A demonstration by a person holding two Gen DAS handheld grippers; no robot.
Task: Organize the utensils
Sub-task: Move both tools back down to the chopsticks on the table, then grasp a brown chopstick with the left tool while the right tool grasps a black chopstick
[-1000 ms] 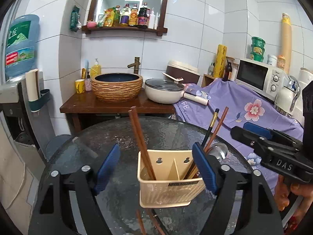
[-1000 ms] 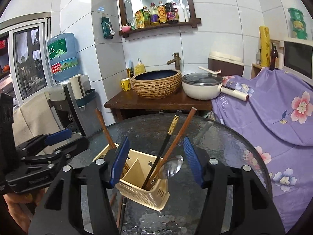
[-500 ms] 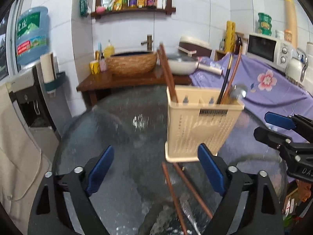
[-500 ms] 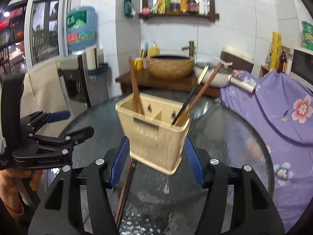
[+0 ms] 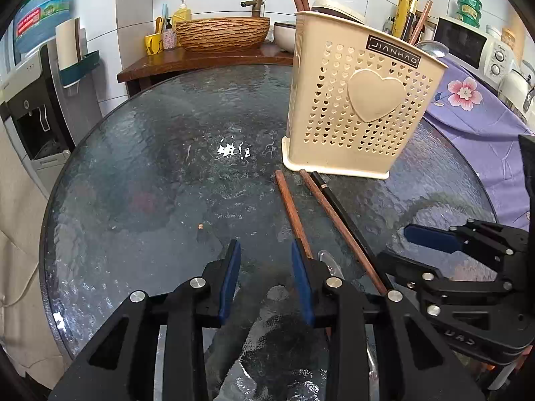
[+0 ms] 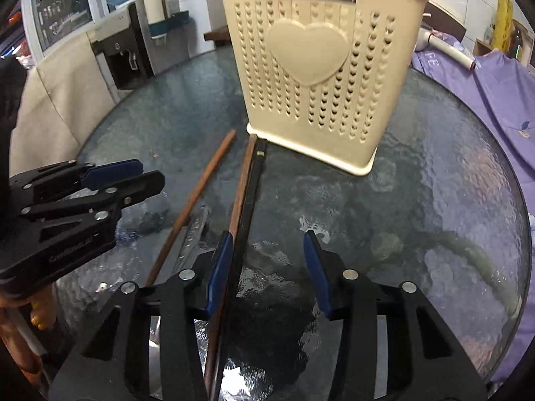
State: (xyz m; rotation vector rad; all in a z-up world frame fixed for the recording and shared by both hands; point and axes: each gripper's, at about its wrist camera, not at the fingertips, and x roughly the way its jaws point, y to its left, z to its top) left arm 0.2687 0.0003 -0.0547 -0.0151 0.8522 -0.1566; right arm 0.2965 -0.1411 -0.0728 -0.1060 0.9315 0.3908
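A cream utensil holder (image 5: pixel 361 100) with a heart on its front stands on the round glass table (image 5: pixel 150 167); it also shows in the right wrist view (image 6: pixel 317 77). It holds chopsticks and a metal spoon. Three chopsticks lie on the glass in front of it: a brown one (image 5: pixel 292 212), another brown one (image 5: pixel 337 224) and a black one (image 5: pixel 347 214). My left gripper (image 5: pixel 265 279) is open and empty, low over the glass, its right pad beside the first brown chopstick. My right gripper (image 6: pixel 269 274) is open and empty, its left pad beside the black chopstick (image 6: pixel 249 207).
A clear spoon (image 5: pixel 329 264) lies on the glass under the chopsticks. A wooden side table with a woven basin (image 5: pixel 222 33) stands behind. A water dispenser (image 5: pixel 36 93) is at the left, a purple flowered cloth (image 5: pixel 474 107) and a microwave (image 5: pixel 468 46) at the right.
Both grippers have dropped from above the holder down close to the glass. Their jaws have narrowed. The holder now stands ahead of them and the loose chopsticks lie between the fingers.
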